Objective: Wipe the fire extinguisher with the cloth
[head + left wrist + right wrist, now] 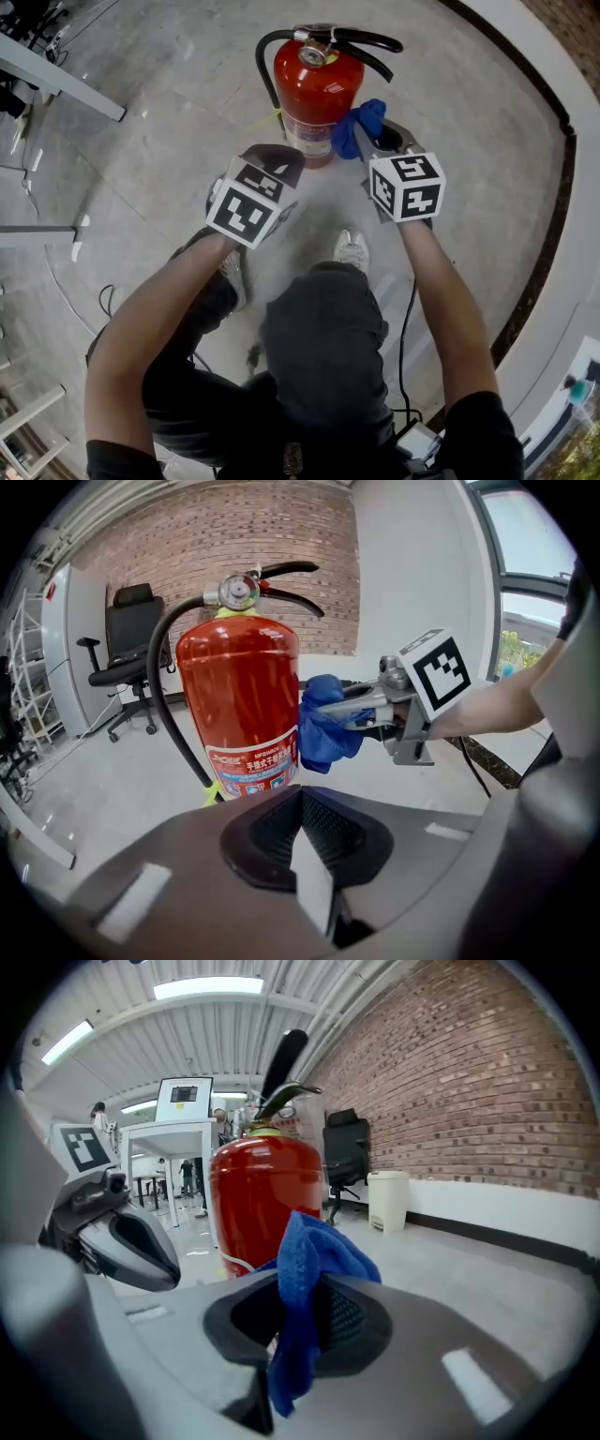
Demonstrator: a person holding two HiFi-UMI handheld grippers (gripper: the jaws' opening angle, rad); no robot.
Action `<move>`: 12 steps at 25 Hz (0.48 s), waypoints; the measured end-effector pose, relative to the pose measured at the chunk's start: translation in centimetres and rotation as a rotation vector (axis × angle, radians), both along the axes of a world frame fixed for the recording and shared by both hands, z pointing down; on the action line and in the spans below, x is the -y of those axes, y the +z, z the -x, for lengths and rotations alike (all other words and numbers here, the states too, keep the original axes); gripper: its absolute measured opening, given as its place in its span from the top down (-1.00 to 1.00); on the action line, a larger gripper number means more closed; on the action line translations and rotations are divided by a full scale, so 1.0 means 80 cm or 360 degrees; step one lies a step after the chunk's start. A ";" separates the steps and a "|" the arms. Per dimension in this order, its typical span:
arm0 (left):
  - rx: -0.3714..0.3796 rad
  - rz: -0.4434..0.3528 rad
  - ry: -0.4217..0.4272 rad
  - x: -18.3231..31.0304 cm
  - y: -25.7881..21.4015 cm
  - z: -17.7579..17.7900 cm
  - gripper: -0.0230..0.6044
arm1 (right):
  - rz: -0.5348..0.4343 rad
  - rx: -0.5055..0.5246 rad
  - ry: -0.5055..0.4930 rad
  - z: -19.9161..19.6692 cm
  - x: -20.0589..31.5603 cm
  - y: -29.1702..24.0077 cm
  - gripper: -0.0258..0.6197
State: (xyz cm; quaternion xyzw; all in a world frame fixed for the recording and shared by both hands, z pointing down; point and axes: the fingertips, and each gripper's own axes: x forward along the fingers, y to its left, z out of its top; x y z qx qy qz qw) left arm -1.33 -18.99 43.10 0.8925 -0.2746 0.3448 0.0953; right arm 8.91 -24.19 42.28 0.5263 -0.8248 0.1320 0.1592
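Upright on floor (159, 141), extinguisher (317, 98): likely heavy, rigid, slick. Soft, limp cloth (361, 122) clamped in right hand-held gripper (373, 136), just beside extinguisher. Closed and empty, left hand-held gripper (279, 157) near extinguisher; steadying hold probably at neck.

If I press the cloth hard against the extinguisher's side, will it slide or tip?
Probably steady: the fire extinguisher stands upright on the floor and looks like heavy metal. It is tall for its base, so a high push might rock it. The cloth hangs limp, so it should cushion contact.
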 end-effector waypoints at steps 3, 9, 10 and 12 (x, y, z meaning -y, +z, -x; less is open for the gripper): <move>-0.0005 0.0026 -0.0005 -0.001 0.011 -0.005 0.91 | 0.0026 -0.0006 0.0030 -0.012 0.017 0.019 0.73; -0.0003 0.0089 -0.0044 0.001 0.035 -0.002 0.91 | 0.0179 -0.0077 0.0036 -0.024 0.033 0.082 0.73; 0.0003 0.0101 -0.0048 0.001 0.039 0.001 0.91 | 0.0201 -0.0080 0.0029 -0.022 0.030 0.091 0.73; 0.0010 0.0119 -0.0055 0.000 0.046 0.004 0.91 | 0.0218 -0.0077 0.0006 -0.018 0.022 0.100 0.73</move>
